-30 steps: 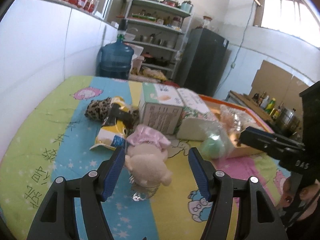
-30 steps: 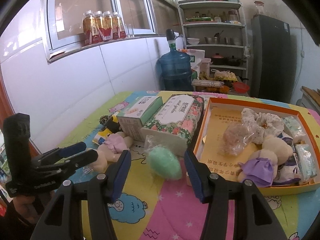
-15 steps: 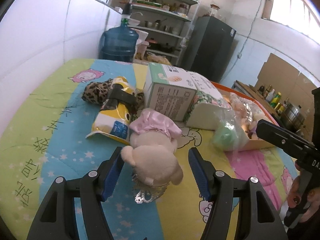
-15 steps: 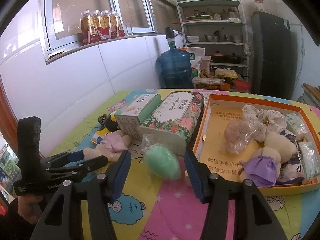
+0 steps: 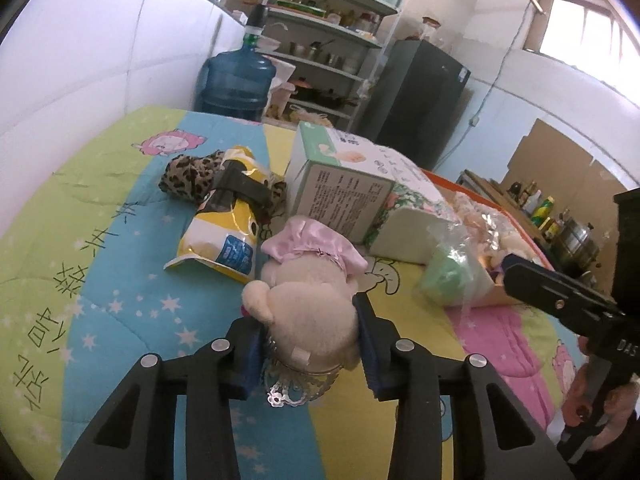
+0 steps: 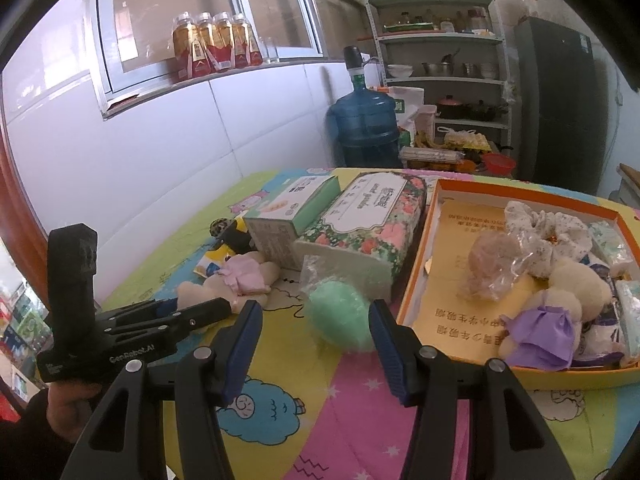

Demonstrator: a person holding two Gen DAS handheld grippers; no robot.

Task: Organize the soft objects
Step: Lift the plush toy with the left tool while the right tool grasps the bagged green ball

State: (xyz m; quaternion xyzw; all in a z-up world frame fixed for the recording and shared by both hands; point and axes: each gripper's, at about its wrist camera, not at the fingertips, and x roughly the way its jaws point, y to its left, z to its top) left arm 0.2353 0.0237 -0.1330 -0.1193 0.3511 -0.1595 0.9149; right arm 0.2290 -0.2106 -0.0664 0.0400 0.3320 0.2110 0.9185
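The left gripper (image 5: 310,334), jaws just closed, pinches the fuzzy cream plush bear (image 5: 310,312) in its satiny pink dress, beside the boxy green carton (image 5: 340,184). The right gripper (image 6: 316,344) gapes empty before a bagged green puff (image 6: 340,316).

Fuzzy plush bear (image 5: 308,312), satin-glossy pink dress (image 5: 308,246), crinkly glossy plastic bag (image 5: 456,268).
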